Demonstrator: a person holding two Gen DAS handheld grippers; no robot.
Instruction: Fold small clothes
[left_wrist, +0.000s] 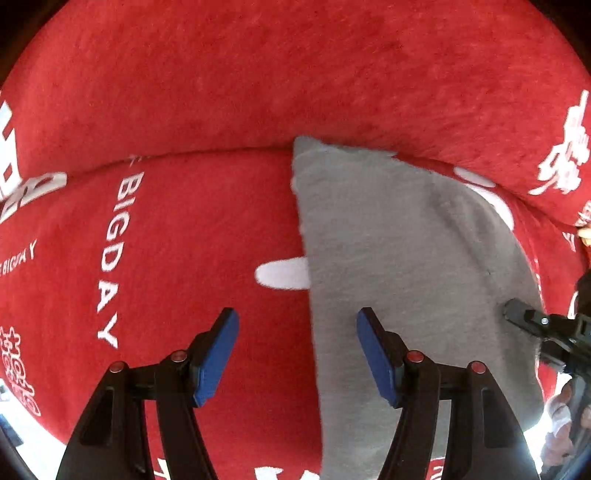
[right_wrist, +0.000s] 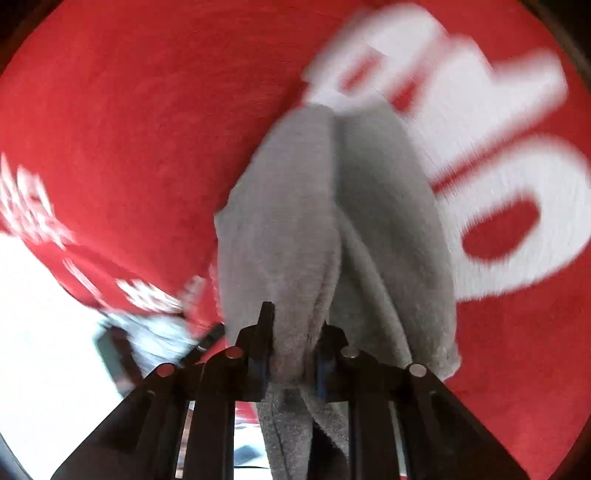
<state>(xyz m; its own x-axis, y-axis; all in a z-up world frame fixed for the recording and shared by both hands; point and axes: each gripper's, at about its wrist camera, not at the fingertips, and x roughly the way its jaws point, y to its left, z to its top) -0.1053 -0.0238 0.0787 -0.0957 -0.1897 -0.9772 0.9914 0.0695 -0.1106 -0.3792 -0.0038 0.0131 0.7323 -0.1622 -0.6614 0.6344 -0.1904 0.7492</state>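
A small grey garment (left_wrist: 399, 266) lies on a red cloth (left_wrist: 192, 236) printed with white letters. My left gripper (left_wrist: 297, 328) is open and empty, hovering over the garment's left edge, with one blue pad (left_wrist: 218, 354) over red cloth and the other over grey fabric. My right gripper (right_wrist: 293, 332) is shut on a bunched fold of the grey garment (right_wrist: 332, 221) and holds it up. It also shows in the left wrist view (left_wrist: 532, 321) at the garment's right edge. The right wrist view is blurred.
The red cloth (right_wrist: 129, 122) covers the whole surface and rises in a fold at the back (left_wrist: 295, 81). A bright white area (right_wrist: 44, 332) lies beyond its edge at the lower left of the right wrist view.
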